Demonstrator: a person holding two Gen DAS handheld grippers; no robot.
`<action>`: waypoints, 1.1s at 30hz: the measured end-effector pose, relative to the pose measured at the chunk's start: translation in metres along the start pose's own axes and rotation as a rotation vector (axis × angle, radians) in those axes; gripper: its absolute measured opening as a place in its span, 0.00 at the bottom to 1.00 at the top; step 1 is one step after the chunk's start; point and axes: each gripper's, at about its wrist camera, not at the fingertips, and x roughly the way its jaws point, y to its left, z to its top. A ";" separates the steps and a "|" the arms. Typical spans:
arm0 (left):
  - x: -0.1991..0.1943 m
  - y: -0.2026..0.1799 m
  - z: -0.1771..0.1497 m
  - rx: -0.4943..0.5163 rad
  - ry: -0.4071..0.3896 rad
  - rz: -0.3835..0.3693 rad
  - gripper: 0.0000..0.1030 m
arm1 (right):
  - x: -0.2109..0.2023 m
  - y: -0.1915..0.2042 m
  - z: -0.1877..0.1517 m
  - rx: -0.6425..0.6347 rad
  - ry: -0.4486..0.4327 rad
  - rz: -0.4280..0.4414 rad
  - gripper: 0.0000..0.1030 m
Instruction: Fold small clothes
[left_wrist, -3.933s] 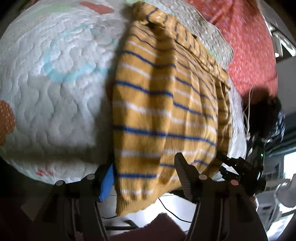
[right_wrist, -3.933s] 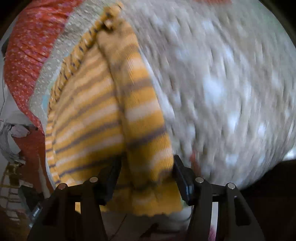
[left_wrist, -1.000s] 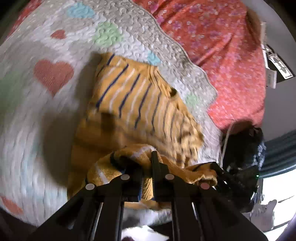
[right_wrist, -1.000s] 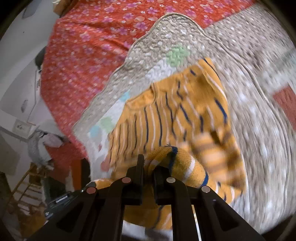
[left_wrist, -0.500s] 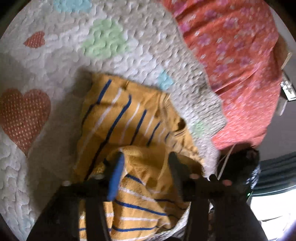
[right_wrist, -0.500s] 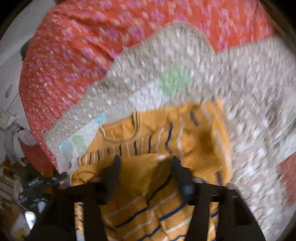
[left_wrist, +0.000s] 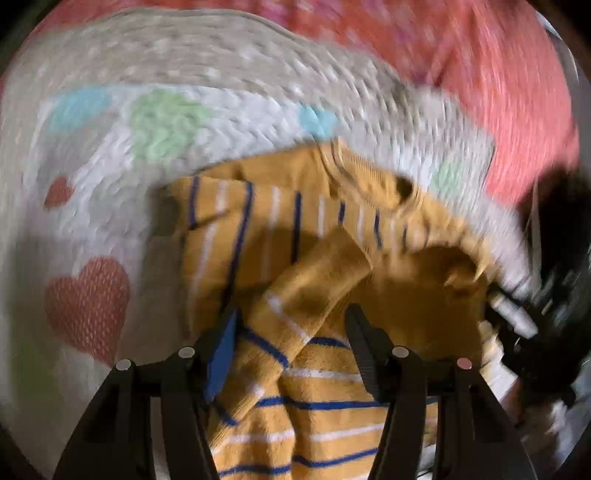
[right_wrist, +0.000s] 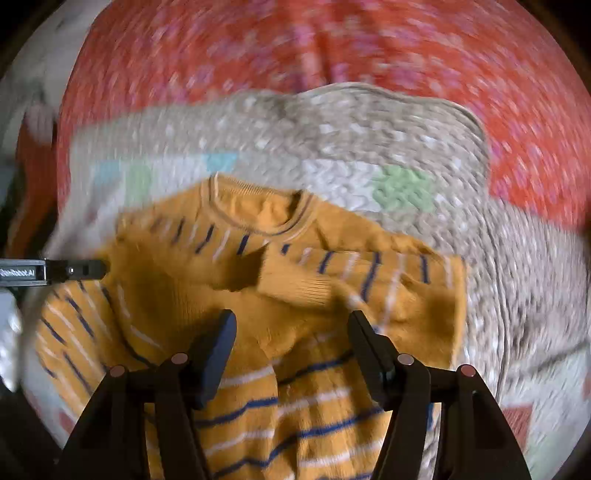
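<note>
Both the left gripper (left_wrist: 291, 332) and right gripper (right_wrist: 291, 338) stood spread and empty above the striped sweater (right_wrist: 280, 302), which lay, apparently folded hem-to-collar though blurred, on the quilt (right_wrist: 369, 129).

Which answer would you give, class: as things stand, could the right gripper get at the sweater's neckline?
Probably yes. The right gripper is open and holds nothing, and the neckline lies exposed straight ahead of it on the quilt. Only the sweater itself, with a folded-in sleeve cuff, lies between.
</note>
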 end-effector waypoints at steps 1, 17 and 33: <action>0.007 -0.006 0.000 0.041 0.019 0.041 0.55 | 0.005 0.007 -0.001 -0.053 -0.002 -0.021 0.65; 0.014 0.026 0.033 -0.145 0.023 0.002 0.10 | 0.028 -0.073 0.059 0.252 0.003 -0.079 0.01; -0.047 0.078 -0.028 -0.273 -0.040 -0.175 0.56 | -0.042 -0.122 -0.044 0.459 -0.013 0.096 0.54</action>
